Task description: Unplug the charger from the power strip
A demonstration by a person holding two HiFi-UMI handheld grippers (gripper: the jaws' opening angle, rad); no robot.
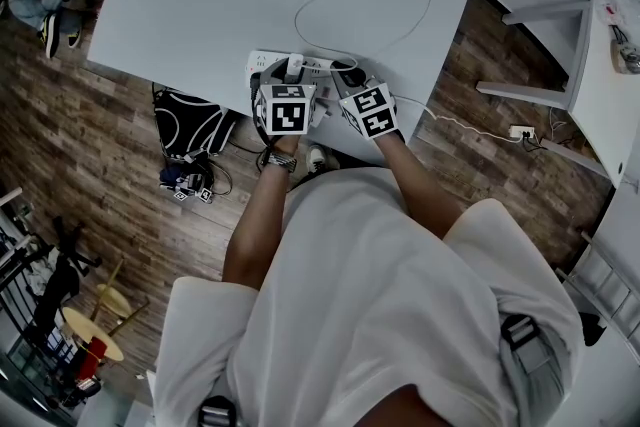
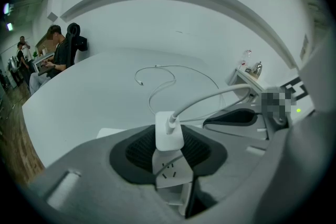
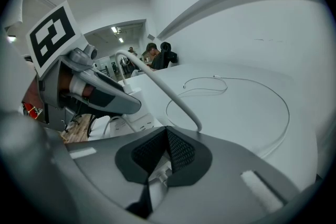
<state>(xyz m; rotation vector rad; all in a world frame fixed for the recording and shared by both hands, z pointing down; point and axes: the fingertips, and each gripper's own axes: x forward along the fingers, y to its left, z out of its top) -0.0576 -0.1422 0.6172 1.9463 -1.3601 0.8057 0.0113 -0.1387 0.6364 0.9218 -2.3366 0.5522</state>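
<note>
Fingers (image 2: 137, 148) of the left gripper (image 2: 169, 131) clamp the white charger (image 2: 169, 136). The right gripper (image 3: 167, 136), jaws closed together, is just beside it at the power strip (image 2: 170, 173). If the strip is not held down, it may lift with the plug, or the pads may slip. The charger stands upright between the left pads, plugged in.
</note>
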